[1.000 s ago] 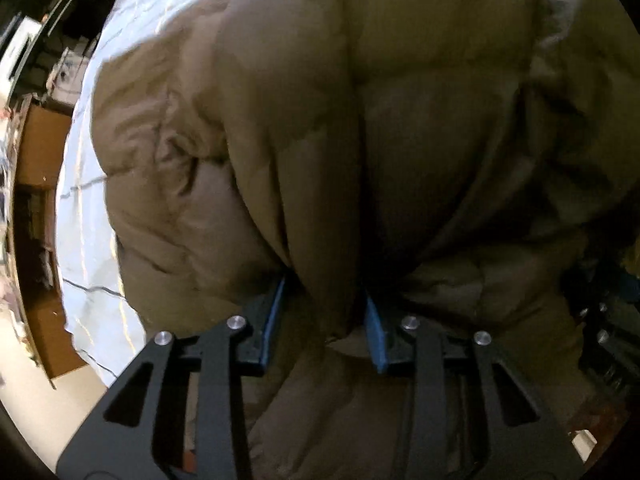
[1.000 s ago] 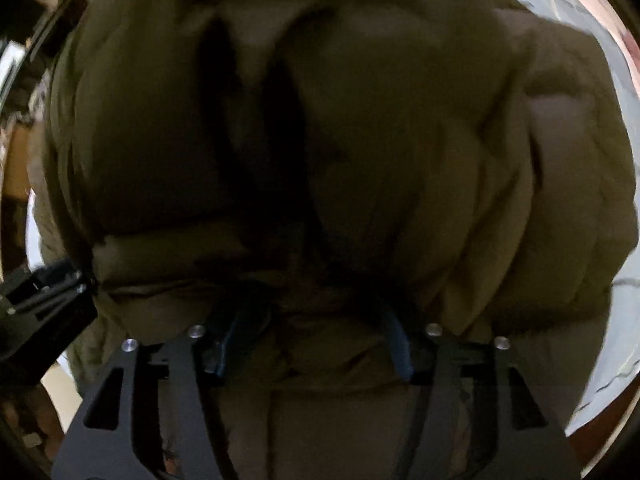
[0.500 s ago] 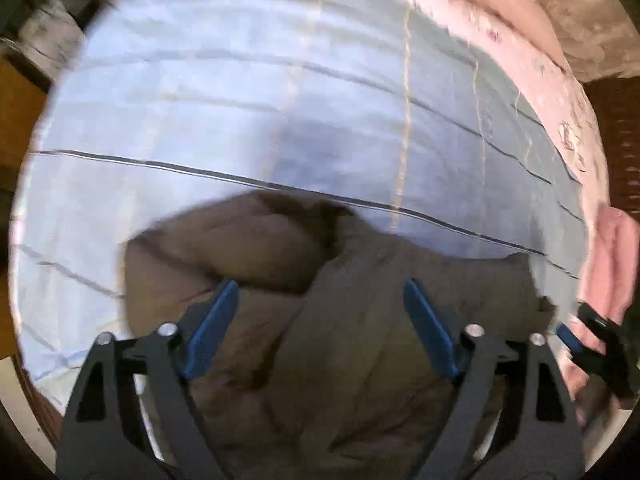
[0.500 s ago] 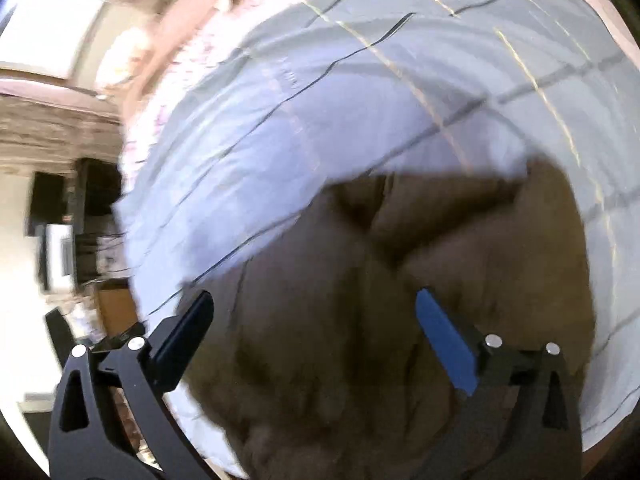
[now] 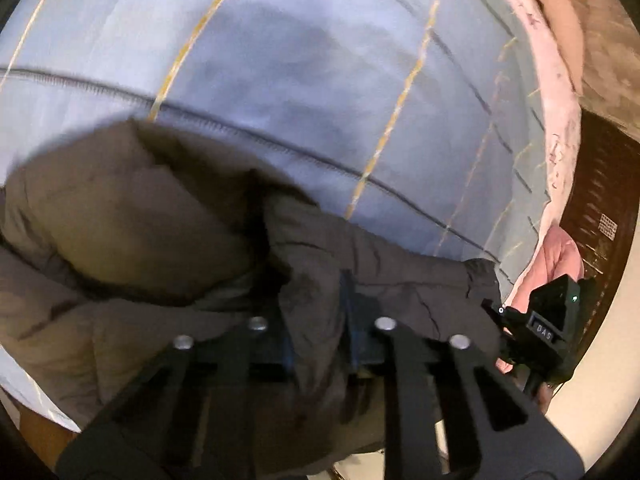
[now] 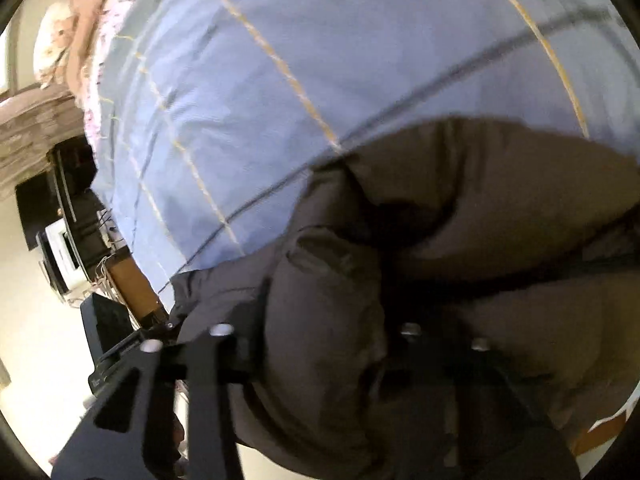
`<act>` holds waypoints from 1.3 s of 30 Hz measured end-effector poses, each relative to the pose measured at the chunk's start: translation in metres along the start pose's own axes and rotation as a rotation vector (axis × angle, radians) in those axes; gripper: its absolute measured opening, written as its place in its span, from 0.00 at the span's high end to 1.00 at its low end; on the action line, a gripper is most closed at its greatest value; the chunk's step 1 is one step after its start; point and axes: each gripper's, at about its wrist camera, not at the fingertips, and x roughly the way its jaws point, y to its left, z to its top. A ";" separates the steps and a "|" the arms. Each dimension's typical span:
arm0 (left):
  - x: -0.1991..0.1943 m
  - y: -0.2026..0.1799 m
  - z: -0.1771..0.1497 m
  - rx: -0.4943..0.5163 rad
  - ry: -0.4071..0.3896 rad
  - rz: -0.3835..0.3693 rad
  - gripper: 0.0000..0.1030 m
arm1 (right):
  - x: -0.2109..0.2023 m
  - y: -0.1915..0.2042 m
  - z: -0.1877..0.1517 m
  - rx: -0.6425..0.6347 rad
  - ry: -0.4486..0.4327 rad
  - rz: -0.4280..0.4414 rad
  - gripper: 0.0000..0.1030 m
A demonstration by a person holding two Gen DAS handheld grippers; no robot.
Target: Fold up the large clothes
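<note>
Brown puffy quilted jacket (image 5: 132, 220) bunched at the near edge of the pale blue striped bedsheet (image 5: 304, 60), both grippers closing on its hem.

Left gripper (image 5: 316, 340) closes narrow on a fold of jacket cloth; right gripper (image 6: 320, 340) closes wider round a thick padded fold. Each fold rises straight ahead between the jaws; the jacket's bulk runs crosswise between the two hands, neither nearer. One jacket, one sheet, two grippers.

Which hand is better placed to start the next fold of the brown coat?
Probably the left. Its tongs are closing on a thin flap of the coat at the near edge of the bed, while the right tongs are closing around a thick, bunched roll.
</note>
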 end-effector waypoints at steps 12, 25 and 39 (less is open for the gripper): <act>-0.120 -0.078 0.011 0.245 -0.467 -0.056 0.89 | -0.089 0.089 0.013 -0.292 -0.400 0.148 0.77; -0.161 -0.021 -0.024 0.071 -0.642 0.159 0.34 | -0.127 0.035 -0.017 -0.249 -0.584 -0.004 0.14; 0.015 -0.013 -0.097 0.285 -0.238 0.300 0.97 | 0.026 -0.005 -0.081 -0.348 -0.145 -0.149 0.62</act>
